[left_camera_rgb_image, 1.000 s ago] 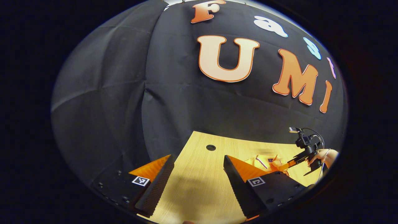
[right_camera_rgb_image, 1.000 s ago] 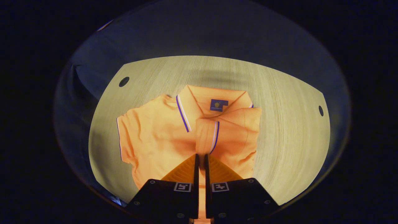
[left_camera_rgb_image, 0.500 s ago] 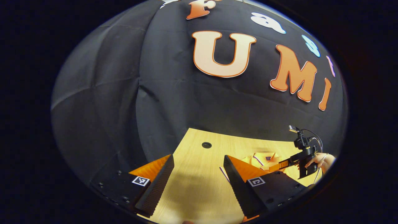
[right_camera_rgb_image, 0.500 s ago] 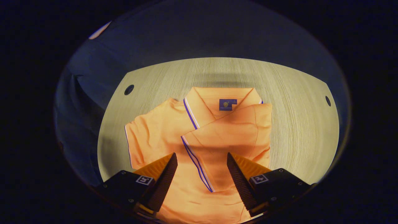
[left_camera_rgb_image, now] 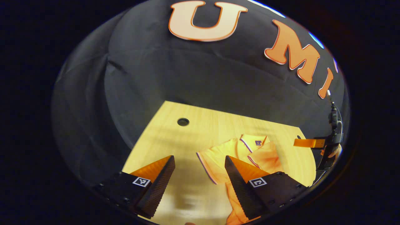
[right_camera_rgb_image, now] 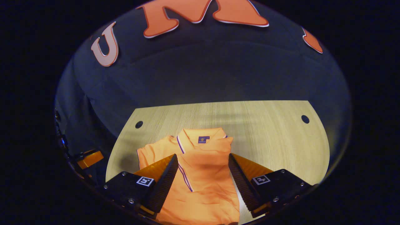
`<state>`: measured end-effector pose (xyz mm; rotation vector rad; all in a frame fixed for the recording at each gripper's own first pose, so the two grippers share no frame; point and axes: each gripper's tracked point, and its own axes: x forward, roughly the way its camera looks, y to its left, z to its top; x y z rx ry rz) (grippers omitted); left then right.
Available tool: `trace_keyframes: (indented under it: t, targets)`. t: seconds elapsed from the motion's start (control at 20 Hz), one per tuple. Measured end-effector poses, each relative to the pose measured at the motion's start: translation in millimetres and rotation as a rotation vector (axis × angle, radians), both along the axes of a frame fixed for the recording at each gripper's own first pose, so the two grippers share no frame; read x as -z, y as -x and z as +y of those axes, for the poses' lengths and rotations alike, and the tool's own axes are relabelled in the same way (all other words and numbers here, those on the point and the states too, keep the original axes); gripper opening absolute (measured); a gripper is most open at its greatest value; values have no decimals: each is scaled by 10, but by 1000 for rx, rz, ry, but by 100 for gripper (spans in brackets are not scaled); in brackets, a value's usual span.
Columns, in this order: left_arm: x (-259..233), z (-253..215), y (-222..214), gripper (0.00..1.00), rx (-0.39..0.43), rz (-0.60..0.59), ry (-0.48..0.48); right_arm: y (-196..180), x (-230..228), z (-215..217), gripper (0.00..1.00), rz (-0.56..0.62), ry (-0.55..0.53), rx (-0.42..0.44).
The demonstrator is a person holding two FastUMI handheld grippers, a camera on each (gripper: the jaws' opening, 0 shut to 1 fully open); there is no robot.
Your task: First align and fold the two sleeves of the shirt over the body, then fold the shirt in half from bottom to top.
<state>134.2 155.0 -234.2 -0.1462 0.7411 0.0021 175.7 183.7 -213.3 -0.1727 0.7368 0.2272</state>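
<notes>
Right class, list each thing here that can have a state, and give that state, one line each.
shirt: flat on the table, collar up, not yet folded in half.
right sleeve: folded over the body.
left sleeve: still spread out to the side.
left gripper: open, holding nothing.
right gripper: open, above the shirt, holding nothing.
</notes>
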Motion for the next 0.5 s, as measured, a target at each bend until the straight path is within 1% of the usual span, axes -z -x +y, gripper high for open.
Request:
trace_keyframes:
  t: [0.05, 0.1, 0.2, 0.3, 0.35, 0.4, 0.5]
  targets:
    - [140, -41, -46, 96, 7, 67, -23, -41, -159, -97, 99, -52, 8, -1]
    - [278, -104, -120, 98, 19, 131, -27, -61, -358, -226, 98, -110, 17, -4]
    - [442, -139, -195, 98, 11, 215, -27, -44, -627, -383, 98, -181, 23, -13]
    - [648, -129, -284, 99, -23, 278, -30, -47, -909, -569, 98, -270, 51, -24]
    - [775, -191, -287, 99, -27, 314, -14, -76, -1091, -732, 98, -340, 92, -19]
    - [965, -303, -256, 99, -41, 383, 19, -77, -1237, -839, 98, -389, 126, -16]
    - [1157, -311, -215, 99, -86, 479, 32, -14, -1340, -941, 98, -412, 134, -24]
